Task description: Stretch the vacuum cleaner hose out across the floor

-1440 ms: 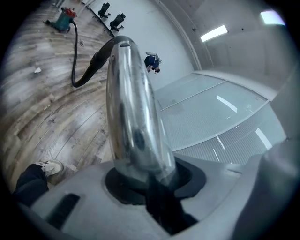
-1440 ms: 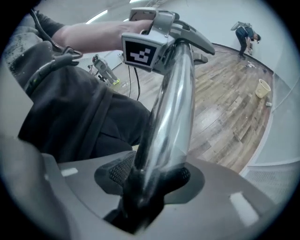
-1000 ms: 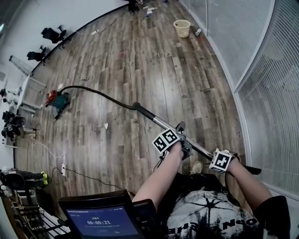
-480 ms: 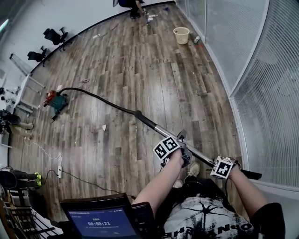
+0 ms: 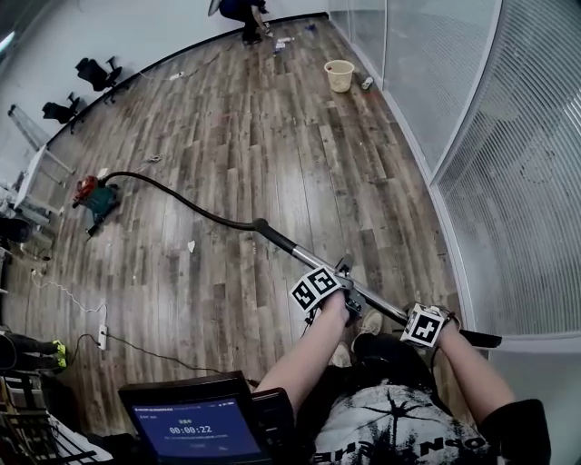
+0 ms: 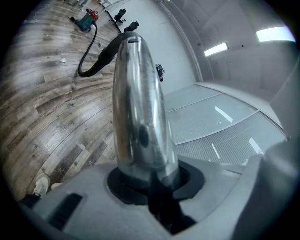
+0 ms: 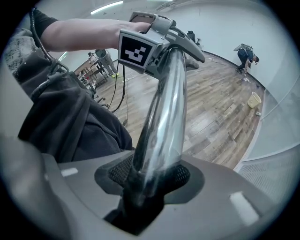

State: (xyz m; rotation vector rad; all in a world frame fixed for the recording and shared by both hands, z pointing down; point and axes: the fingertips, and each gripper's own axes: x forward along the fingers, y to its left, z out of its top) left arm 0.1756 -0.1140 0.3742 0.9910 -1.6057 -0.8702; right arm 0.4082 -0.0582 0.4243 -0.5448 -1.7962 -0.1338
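Observation:
A teal and red vacuum body (image 5: 91,198) stands on the wood floor at the far left. Its black hose (image 5: 182,202) runs in a shallow curve to a shiny metal wand (image 5: 304,252). Both grippers hold that wand above the floor. My left gripper (image 5: 349,300) is shut on the middle of the wand (image 6: 138,108); the hose (image 6: 89,51) and the vacuum body (image 6: 86,21) show beyond it. Nearer the wand's rear end, my right gripper (image 5: 425,325) is shut on the tube (image 7: 161,126), with the left gripper's marker cube (image 7: 138,49) ahead of it.
A glass partition (image 5: 472,136) runs along the right side. A beige bucket (image 5: 339,74) stands by it at the back, and a person (image 5: 238,11) bends beyond it. Office chairs (image 5: 95,71) and a power strip with cable (image 5: 102,336) lie left. A screen (image 5: 195,427) sits below me.
Both grippers, still holding the wand, have drawn back from the vacuum body. The hose now lies longer and flatter across the floor.

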